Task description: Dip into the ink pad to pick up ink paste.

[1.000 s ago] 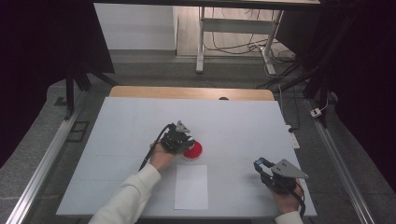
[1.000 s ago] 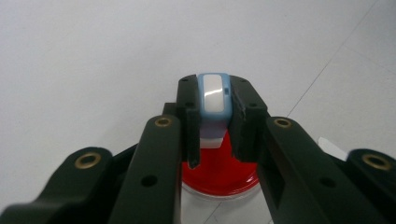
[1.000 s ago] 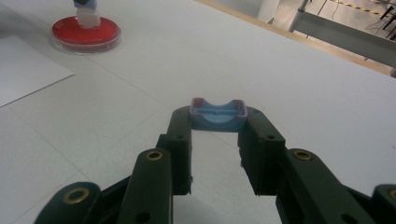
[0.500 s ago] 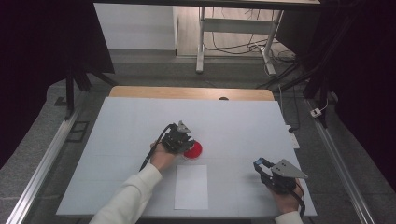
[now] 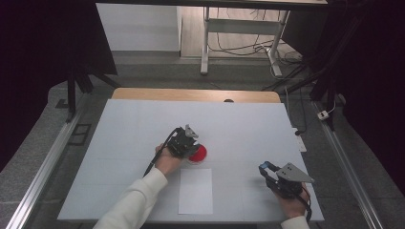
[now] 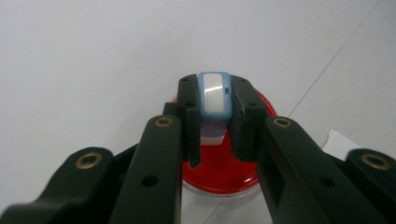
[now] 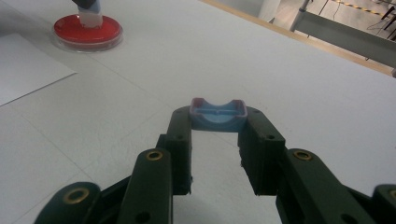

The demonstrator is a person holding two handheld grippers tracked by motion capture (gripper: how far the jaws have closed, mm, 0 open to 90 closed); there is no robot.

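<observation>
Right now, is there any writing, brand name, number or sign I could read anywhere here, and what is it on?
None can be read.
White sheet of paper: blank.
Red dish: no label.
Blue stamp in the left gripper: white panel without lettering.
Blue cap in the right gripper: unmarked.
White table: only faint seam lines.

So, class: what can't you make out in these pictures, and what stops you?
- Blue-and-white stamp, left gripper view: its lower end, hidden by the jaws of the left gripper.
- Red dish, high view: its near-left part, covered by that gripper.
- Blue cap, right gripper view: its sides, behind the jaws of the right gripper.
- White sheet, right gripper view: cut off by the left edge.
</observation>
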